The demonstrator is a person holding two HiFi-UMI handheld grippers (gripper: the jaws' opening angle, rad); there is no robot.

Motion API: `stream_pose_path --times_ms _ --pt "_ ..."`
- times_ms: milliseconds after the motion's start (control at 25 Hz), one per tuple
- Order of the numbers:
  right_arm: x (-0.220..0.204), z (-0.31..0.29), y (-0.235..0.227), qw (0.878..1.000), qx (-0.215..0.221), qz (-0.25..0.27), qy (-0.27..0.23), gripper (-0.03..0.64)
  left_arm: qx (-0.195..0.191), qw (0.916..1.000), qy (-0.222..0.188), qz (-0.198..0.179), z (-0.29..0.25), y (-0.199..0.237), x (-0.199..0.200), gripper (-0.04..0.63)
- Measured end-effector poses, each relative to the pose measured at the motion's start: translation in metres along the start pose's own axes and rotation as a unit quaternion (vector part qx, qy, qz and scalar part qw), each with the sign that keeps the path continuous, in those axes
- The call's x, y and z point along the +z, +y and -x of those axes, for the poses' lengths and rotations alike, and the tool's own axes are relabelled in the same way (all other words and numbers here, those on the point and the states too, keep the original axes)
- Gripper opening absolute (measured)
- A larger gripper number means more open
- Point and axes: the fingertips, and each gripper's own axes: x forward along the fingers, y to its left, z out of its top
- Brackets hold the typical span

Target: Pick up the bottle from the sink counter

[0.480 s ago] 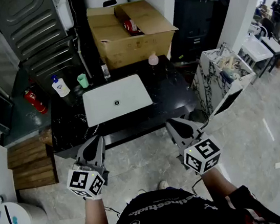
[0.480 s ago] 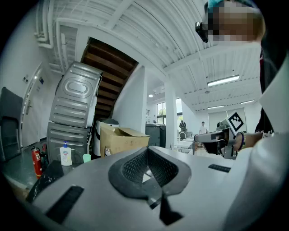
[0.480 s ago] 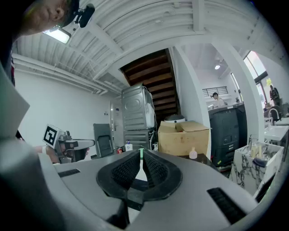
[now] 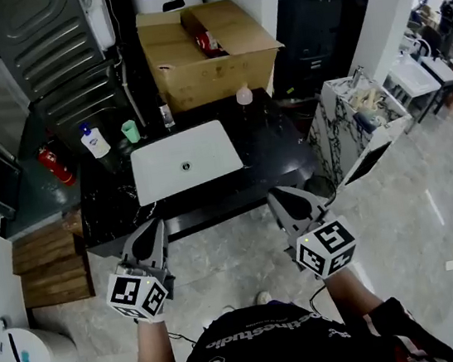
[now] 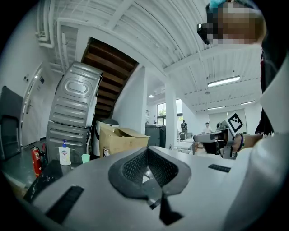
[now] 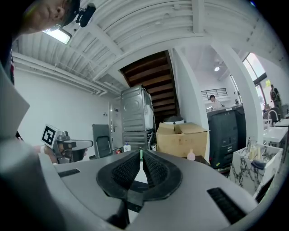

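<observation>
On the black sink counter (image 4: 281, 156) stand a white pump bottle (image 4: 94, 140) with a blue top, a small dark bottle (image 4: 166, 113) and a pink bottle (image 4: 243, 95). The pump bottle (image 5: 64, 153) shows at the left of the left gripper view, and the pink bottle (image 6: 191, 155) shows in the right gripper view. My left gripper (image 4: 152, 231) and right gripper (image 4: 290, 202) hover side by side in front of the counter's near edge, well short of the bottles. Both are shut with nothing between the jaws.
A white sink (image 4: 186, 163) is set in the middle of the counter. A green cup (image 4: 130, 131) stands beside the pump bottle. An open cardboard box (image 4: 204, 49) fills the back. A red fire extinguisher (image 4: 53, 164) lies at the left, and a marble-patterned unit (image 4: 359, 115) stands at the right.
The head view has shifted slightly, so the counter sits a little higher and further left. Both grippers stay shut in nearly the same place.
</observation>
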Motion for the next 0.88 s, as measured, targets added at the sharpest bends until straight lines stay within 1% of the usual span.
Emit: stream_pose_path --times_ms 280,400,680,760,880 --pt "0.004 0.000 -0.011 1.000 0.000 0.013 -0.019 0.046 0.007 1.0000 0.002 0.005 -0.012 -0.008 -0.002 0.015" --pt "0.002 -0.002 -0.020 1.000 0.006 0.008 -0.019 0.043 0.009 1.0000 0.003 0.002 -0.022 -0.013 -0.003 0.015" --pt "-0.011 -0.006 -0.049 0.999 0.032 -0.009 -0.006 0.043 0.029 0.9996 0.007 -0.002 -0.047 -0.028 -0.006 0.015" --pt "-0.018 -0.014 -0.055 0.999 0.035 -0.015 0.001 0.043 0.029 0.9995 0.011 -0.004 -0.054 -0.025 -0.012 0.015" --pt "-0.030 -0.033 -0.060 0.999 0.037 -0.024 0.011 0.043 0.036 0.9992 0.016 0.005 -0.064 -0.008 -0.021 0.015"
